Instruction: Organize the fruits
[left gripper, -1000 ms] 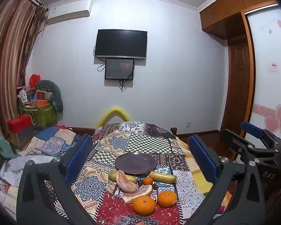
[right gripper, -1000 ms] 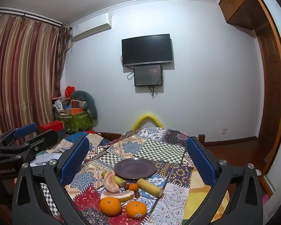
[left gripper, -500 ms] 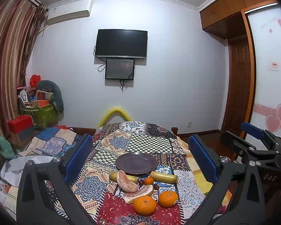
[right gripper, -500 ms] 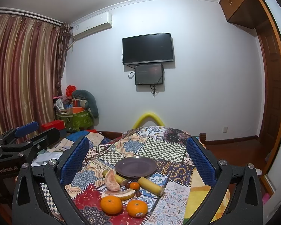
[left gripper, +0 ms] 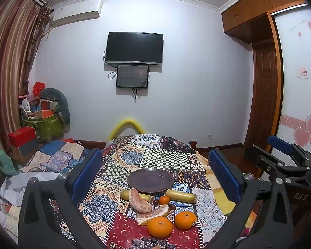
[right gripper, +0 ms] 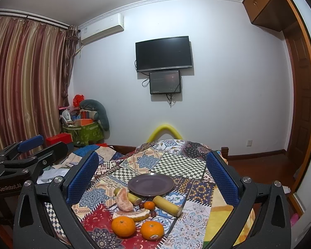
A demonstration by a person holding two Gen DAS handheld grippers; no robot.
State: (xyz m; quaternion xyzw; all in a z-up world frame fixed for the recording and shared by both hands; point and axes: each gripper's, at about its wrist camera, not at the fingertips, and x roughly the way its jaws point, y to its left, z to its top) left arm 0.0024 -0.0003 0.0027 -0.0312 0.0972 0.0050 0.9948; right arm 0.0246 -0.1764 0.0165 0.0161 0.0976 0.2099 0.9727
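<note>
A dark purple plate (left gripper: 150, 180) (right gripper: 151, 184) lies empty on the patchwork tablecloth. In front of it lie two yellow-green cylinders (left gripper: 180, 195) (right gripper: 167, 205), two pomelo segments (left gripper: 139, 201) (right gripper: 124, 199), a small tangerine (left gripper: 164, 200) (right gripper: 149, 205), dark small fruits, and two large oranges (left gripper: 160, 226) (right gripper: 123, 226). My left gripper (left gripper: 155, 174) is open and empty, held above and short of the fruit. My right gripper (right gripper: 152, 176) is open and empty, likewise held back. Each gripper shows at the edge of the other's view.
The patchwork tablecloth (left gripper: 165, 157) covers the table. A yellow chair back (left gripper: 126, 125) stands at the far end. A cluttered green bin (left gripper: 45, 124) and curtains are at the left, a wooden door (left gripper: 263, 95) at the right, a TV (left gripper: 133, 48) on the wall.
Both views have drifted very slightly; the fruit and plate sit a touch higher in frame. Nothing was taken hold of or moved on the table.
</note>
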